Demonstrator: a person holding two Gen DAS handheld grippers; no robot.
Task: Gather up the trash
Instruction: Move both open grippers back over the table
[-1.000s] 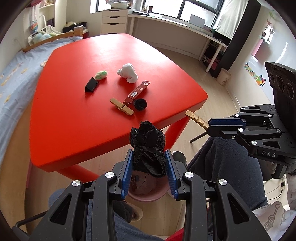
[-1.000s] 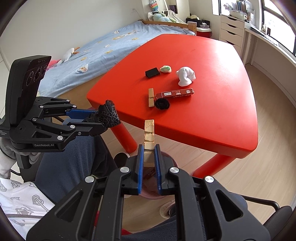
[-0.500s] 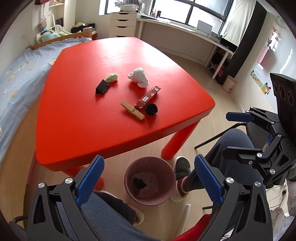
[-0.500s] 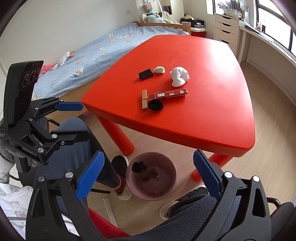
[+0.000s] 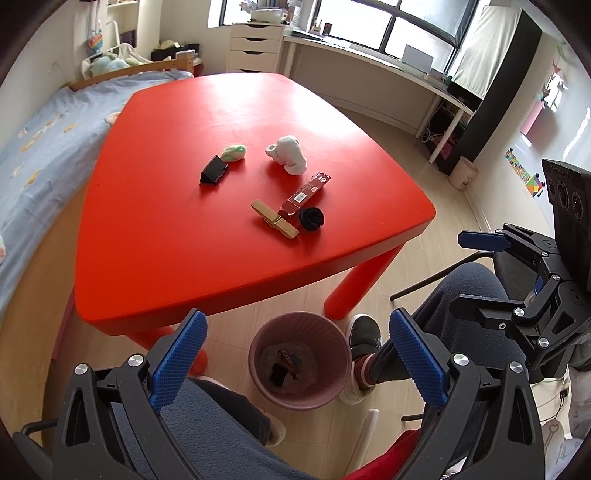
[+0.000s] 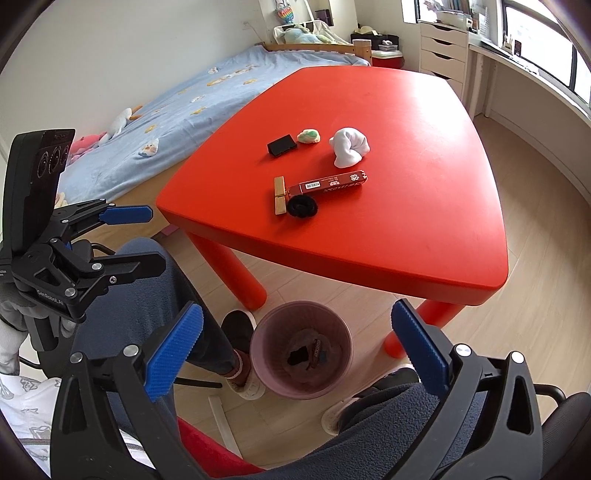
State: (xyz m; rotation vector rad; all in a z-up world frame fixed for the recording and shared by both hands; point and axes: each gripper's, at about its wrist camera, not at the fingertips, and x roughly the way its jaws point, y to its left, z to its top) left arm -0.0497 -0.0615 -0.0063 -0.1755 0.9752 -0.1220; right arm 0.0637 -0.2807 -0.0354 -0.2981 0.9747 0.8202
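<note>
Left gripper (image 5: 297, 356) and right gripper (image 6: 297, 345): jaws spread wide, holding nothing, above the pink wastebasket (image 5: 300, 400) containing dark scraps. On the red table (image 5: 177, 236): clothespin (image 5: 275, 218), wrapper (image 5: 304, 194), black ring (image 5: 311, 218), white wad (image 5: 287, 158).

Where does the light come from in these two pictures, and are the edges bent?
Left wrist view: daylight from the windows gives soft shadows on the red table; right wrist view: a pale sheen on the table's far part, and its edges curve from fisheye distortion.

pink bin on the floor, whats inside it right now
Inside the pink bin lie a black clump and a small brown piece on a dark lining. Anything beneath them is hidden.
</note>
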